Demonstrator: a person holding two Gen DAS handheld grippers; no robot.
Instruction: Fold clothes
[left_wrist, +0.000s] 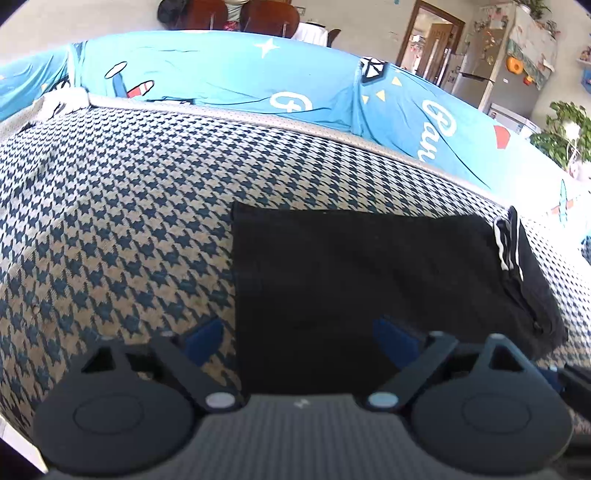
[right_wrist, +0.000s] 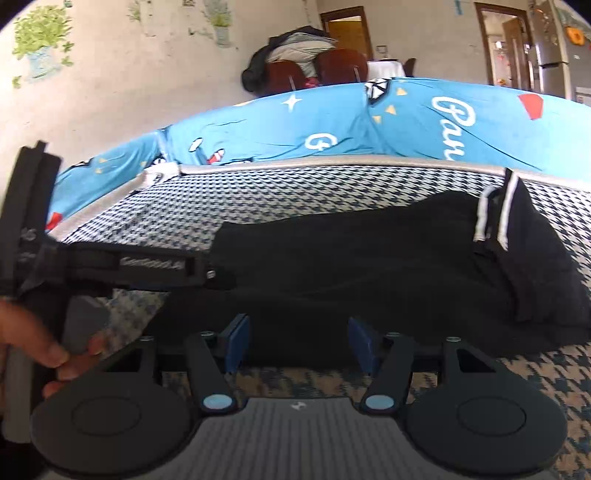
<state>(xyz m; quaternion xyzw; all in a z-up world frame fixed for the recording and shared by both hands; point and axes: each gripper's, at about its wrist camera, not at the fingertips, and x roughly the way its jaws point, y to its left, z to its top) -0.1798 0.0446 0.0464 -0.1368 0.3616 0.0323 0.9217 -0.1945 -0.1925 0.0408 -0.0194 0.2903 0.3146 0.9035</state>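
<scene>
A black garment (left_wrist: 369, 277) lies folded into a flat rectangle on a houndstooth-covered surface (left_wrist: 110, 221). Its white-striped trim (left_wrist: 506, 243) is bunched at the right end. My left gripper (left_wrist: 299, 336) hangs open over the garment's near left corner, with the cloth's left edge running between the blue pads (left_wrist: 205, 338) and untouched by them. In the right wrist view the same garment (right_wrist: 369, 266) spreads ahead, trim (right_wrist: 495, 210) at the right. My right gripper (right_wrist: 300, 343) stands open at the garment's near edge, its pads apart over flat cloth. A person's hand (right_wrist: 33, 350) holds the other tool's grey handle (right_wrist: 83, 317) at the left.
A bright blue cartoon-print sheet (left_wrist: 221, 74) rises behind the houndstooth cover. Beyond it stand brown chairs (right_wrist: 314, 70) piled with clothes, a fridge (left_wrist: 517, 74) and a potted plant (left_wrist: 565, 129). Bare houndstooth cover spreads to the left of the garment.
</scene>
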